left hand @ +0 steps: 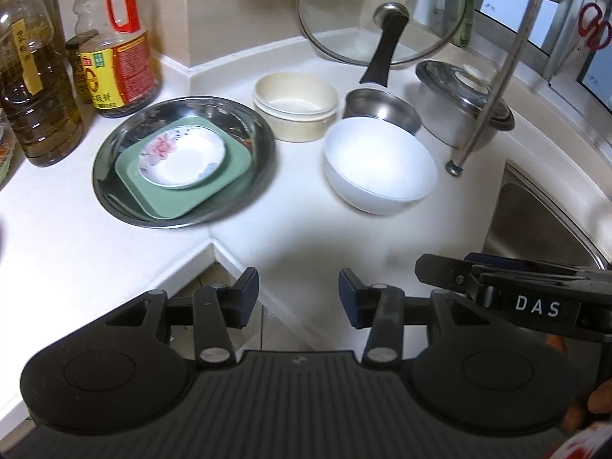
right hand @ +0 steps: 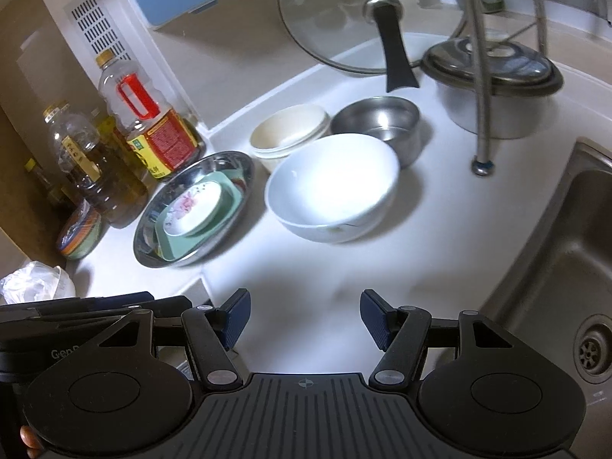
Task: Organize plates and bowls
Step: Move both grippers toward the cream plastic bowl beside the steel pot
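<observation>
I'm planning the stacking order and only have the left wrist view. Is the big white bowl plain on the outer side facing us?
Observer: No. The right wrist view shows a small dark painted mark low on the white bowl's near outer wall.
Operator: Something colourful is cut off at my left edge. What is it?
Observer: A striped, colourful bowl on the counter beside the oil bottles, with a crumpled white plastic bag in front of it.

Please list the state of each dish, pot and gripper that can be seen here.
Steel plate: holds green plate.
Green plate: holds flower saucer.
Flower saucer: upright, empty.
White bowl: upright, empty.
Cream bowl: upright, empty.
Saucepan: uncovered.
Pot: lidded.
Glass lid: leaning on wall.
Left gripper: open, empty.
Right gripper: open, empty.
</observation>
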`<state>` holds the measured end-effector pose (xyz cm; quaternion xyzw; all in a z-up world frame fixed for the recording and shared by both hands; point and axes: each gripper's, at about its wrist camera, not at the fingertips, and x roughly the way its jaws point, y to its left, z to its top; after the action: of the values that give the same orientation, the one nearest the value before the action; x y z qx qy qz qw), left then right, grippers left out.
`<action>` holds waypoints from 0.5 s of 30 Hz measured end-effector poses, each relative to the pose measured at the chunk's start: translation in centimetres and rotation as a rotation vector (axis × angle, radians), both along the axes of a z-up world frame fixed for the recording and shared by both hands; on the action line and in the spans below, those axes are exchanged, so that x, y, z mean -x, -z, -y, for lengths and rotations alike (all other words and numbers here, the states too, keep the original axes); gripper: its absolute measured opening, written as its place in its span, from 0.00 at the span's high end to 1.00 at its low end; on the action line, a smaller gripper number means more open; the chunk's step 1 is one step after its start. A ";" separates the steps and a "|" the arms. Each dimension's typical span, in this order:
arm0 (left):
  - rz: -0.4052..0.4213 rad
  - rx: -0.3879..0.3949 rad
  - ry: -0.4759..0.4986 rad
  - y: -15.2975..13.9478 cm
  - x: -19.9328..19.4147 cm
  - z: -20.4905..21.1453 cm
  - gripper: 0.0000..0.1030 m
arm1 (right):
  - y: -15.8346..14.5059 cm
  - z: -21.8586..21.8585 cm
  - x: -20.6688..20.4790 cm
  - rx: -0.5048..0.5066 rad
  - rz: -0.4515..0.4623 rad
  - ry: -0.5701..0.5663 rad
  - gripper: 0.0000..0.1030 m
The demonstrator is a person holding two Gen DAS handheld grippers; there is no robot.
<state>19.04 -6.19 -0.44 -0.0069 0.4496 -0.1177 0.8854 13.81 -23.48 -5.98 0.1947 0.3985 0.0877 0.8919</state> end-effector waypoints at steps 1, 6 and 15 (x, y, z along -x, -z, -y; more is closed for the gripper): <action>-0.001 -0.001 0.003 0.0 0.1 0.3 0.58 | 0.1 0.3 0.2 -0.001 -0.001 0.003 0.38; -0.006 -0.009 0.013 -0.2 0.4 1.2 0.58 | 0.4 1.7 0.5 -0.011 -0.013 0.018 0.38; -0.002 -0.026 0.036 -0.6 -0.7 1.4 0.56 | 0.4 2.6 0.3 -0.009 -0.015 0.047 0.38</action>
<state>19.79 -7.57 0.18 0.0127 0.4521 -0.1279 0.8827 13.54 -26.08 -6.35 0.2085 0.4001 0.0670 0.8899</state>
